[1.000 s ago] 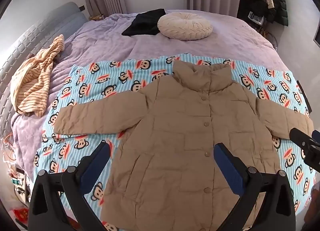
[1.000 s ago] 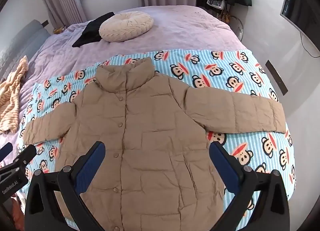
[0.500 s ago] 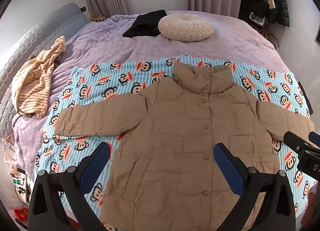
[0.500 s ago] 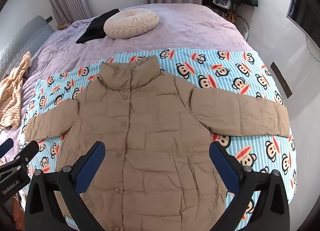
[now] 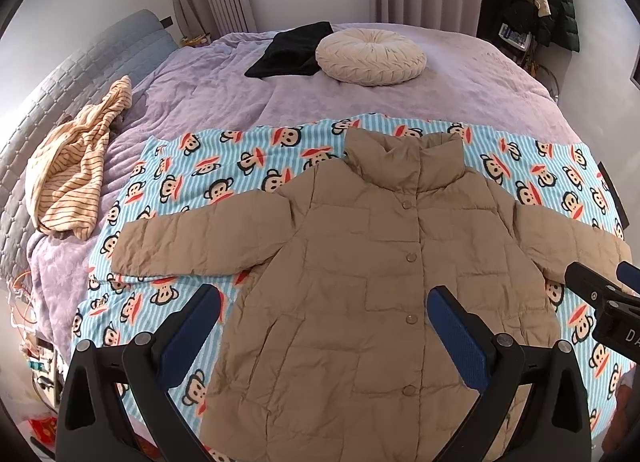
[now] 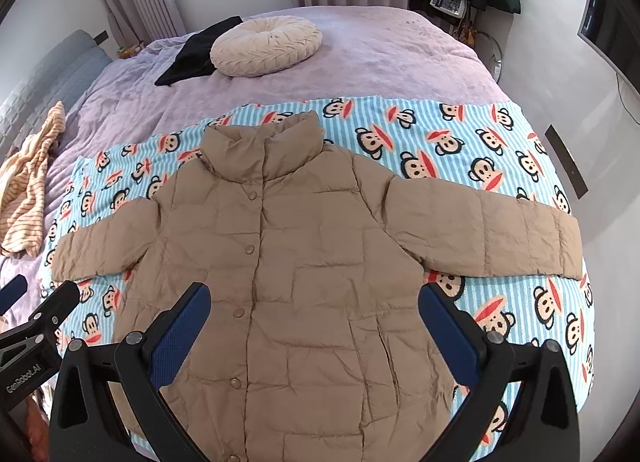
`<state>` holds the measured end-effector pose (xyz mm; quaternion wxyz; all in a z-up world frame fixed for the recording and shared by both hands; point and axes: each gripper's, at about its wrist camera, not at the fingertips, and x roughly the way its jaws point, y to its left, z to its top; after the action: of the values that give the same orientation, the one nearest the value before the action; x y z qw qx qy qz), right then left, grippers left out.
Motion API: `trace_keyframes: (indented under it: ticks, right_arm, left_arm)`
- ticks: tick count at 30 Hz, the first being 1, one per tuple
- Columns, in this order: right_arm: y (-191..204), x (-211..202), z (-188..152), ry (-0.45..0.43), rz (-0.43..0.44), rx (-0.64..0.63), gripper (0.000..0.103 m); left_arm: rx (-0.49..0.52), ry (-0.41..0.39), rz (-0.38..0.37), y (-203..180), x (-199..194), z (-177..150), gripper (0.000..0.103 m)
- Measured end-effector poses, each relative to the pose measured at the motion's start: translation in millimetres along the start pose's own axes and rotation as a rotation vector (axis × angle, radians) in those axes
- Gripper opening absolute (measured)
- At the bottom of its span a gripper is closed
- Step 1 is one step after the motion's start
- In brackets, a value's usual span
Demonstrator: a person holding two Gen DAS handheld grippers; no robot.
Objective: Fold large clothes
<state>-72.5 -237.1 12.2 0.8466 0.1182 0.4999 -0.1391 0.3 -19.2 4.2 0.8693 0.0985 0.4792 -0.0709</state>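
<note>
One tan quilted jacket [image 5: 384,282] is lying buttoned and face up on the monkey-print blanket [image 5: 208,177] along the bed's near edge, collar pointing toward the far edge and both sleeves spreading flat sideways. The left tool [image 5: 320,326] and right tool [image 6: 316,318] are both hovering wide open above its hem, gripping nothing. One round cushion [image 5: 370,55], one black garment [image 5: 292,51] and one striped garment [image 5: 72,165] are sitting well apart on the purple bedspread [image 5: 460,93], leaving bare bedspread beyond the collar.

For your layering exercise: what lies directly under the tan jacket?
The tan jacket lies on a monkey-print blanket, itself on a purple bedspread. The blanket beneath the jacket's body is hidden.
</note>
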Motion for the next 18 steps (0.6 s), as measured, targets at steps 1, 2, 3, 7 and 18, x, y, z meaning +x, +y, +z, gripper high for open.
trace_keyframes:
  ticks: [1, 2, 3, 7, 18]
  right_arm:
    - [-1, 1, 0, 0.001, 0.001, 0.003, 0.103]
    - [-1, 1, 0, 0.002, 0.001, 0.008, 0.103]
    - [-3, 2, 1, 0.003, 0.002, 0.011, 0.103]
    - [-7, 2, 0, 0.004, -0.002, 0.026, 0.103]
    - [-11, 1, -1, 0.006, -0.001, 0.023, 0.103]
  left_arm:
    - [0.003, 0.0, 0.0, -1, 0, 1, 0.103]
    - [0.005, -0.001, 0.0, -2, 1, 2, 0.103]
    - [0.01, -0.003, -0.001, -3, 0, 2, 0.103]
    - [0.017, -0.001, -0.004, -5, 2, 3, 0.103]
    - [0.003, 0.0, -0.005, -3, 1, 2, 0.103]
